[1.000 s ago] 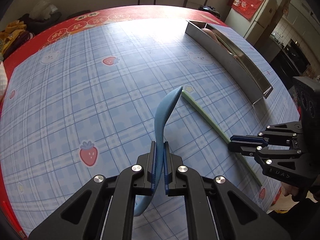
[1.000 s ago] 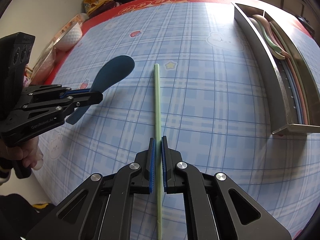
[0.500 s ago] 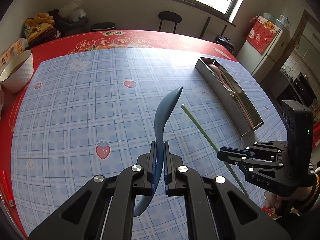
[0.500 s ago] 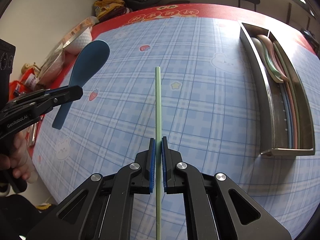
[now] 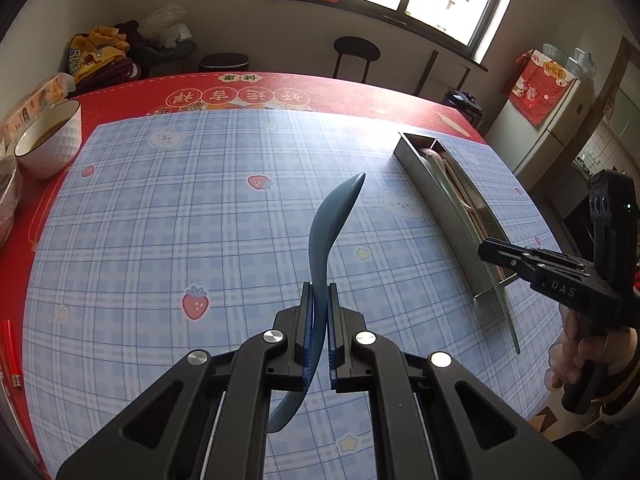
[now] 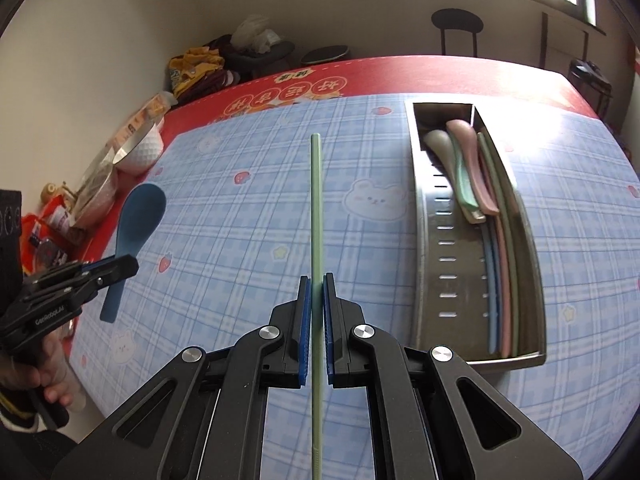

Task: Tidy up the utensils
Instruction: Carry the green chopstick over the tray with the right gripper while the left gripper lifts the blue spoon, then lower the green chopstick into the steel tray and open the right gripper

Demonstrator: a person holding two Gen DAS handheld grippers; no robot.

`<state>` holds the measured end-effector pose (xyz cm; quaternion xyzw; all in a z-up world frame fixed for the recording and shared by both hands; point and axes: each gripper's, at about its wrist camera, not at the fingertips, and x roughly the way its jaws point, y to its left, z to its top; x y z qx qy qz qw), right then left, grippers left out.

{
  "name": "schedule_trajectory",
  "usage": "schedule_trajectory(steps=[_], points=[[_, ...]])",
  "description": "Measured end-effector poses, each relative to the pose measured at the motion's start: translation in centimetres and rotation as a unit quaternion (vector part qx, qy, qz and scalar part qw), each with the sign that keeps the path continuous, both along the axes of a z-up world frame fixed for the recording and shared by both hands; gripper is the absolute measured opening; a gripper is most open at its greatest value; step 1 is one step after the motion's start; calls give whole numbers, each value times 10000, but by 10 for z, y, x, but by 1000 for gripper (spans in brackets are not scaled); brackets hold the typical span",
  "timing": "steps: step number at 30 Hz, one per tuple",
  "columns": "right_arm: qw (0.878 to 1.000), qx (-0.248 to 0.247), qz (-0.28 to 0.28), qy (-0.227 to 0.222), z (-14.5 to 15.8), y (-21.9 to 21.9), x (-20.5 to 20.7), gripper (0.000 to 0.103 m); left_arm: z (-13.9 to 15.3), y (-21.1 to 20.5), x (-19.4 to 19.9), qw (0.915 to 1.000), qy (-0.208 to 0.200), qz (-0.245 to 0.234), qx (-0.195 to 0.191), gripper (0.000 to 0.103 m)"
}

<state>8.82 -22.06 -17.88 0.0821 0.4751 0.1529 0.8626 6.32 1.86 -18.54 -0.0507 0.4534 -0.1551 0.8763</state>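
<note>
Fingers in both views are clamped, each on one utensil.

Left wrist view: left gripper (image 5: 318,334) pads pinch the handle of the blue spoon (image 5: 329,232), bowl edge-on and pointing away, tail hanging below the jaws. A second ago the table filled this frame and the spoon sat low over the mat (image 5: 160,220); now the window, stool and far wall show, so the gripper has lifted and tipped back. Spoon is clear of the table. The right gripper (image 5: 490,254), formerly low at mid-right with the green chopstick (image 5: 507,312) slanting across the mat, now sits at the near end of the steel tray (image 5: 436,196); only the stick's tail shows under it.

Right wrist view: right gripper (image 6: 316,316) pads closed on the chopstick (image 6: 316,208) near mid-length, stick straight ahead, off the mat. Tray (image 6: 424,240) has come closer to frame centre than before. Left gripper (image 6: 120,266) with spoon (image 6: 138,224) at far left, raised.

Judgement: both pickups done; carry toward tray under way, placement not yet made.

Only the right view looks into the tray: two compartments, spoons (grey, green, pink) at the far end, coloured sticks lying lengthwise. Only the left view shows the hand (image 5: 580,354) on the right gripper's handle.
</note>
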Motion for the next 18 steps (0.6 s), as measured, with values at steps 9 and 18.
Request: schedule_trajectory(steps=[9, 18], points=[[9989, -31, -456, -102, 4, -54, 24, 6, 0, -4, -3, 9994, 53, 316, 106, 6], [9979, -240, -608, -25, -7, -84, 40, 6, -1, -10, -6, 9982, 93, 559, 171, 6]])
